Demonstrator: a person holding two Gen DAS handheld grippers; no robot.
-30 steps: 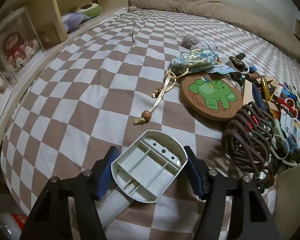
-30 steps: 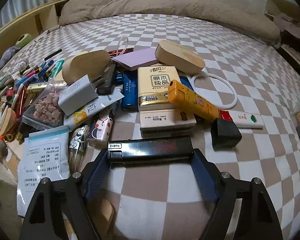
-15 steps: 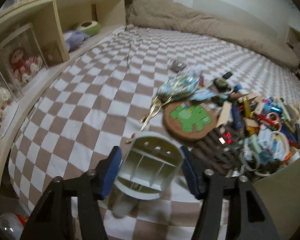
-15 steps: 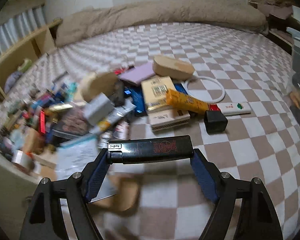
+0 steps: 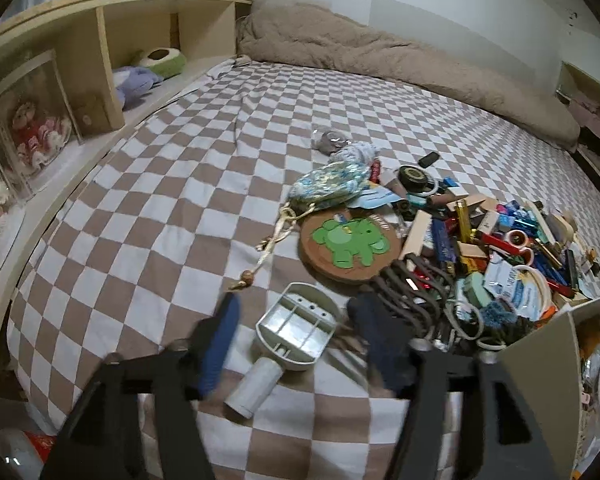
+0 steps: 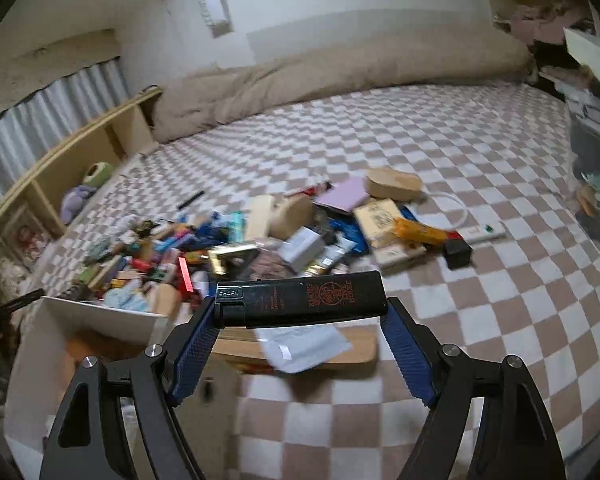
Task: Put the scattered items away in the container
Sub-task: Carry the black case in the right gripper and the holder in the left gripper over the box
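My right gripper is shut on a long black lighter, held crosswise above the bed near the white container's wall. My left gripper is open, raised off the bed; a grey scoop-shaped tool with a tube handle lies on the checkered sheet between its blurred fingers, not held. The pile of scattered items lies to the right, with a round cork coaster with a green elephant. The container's corner shows at the lower right.
A wooden shelf with plush toys runs along the left of the bed. A beige duvet lies at the far end. Tissue packs, a purple notebook and a black box lie in the pile.
My left gripper opened, let go of the grey scoop tool and pulled back and up. My right gripper lifted the black lighter up and back toward the container.
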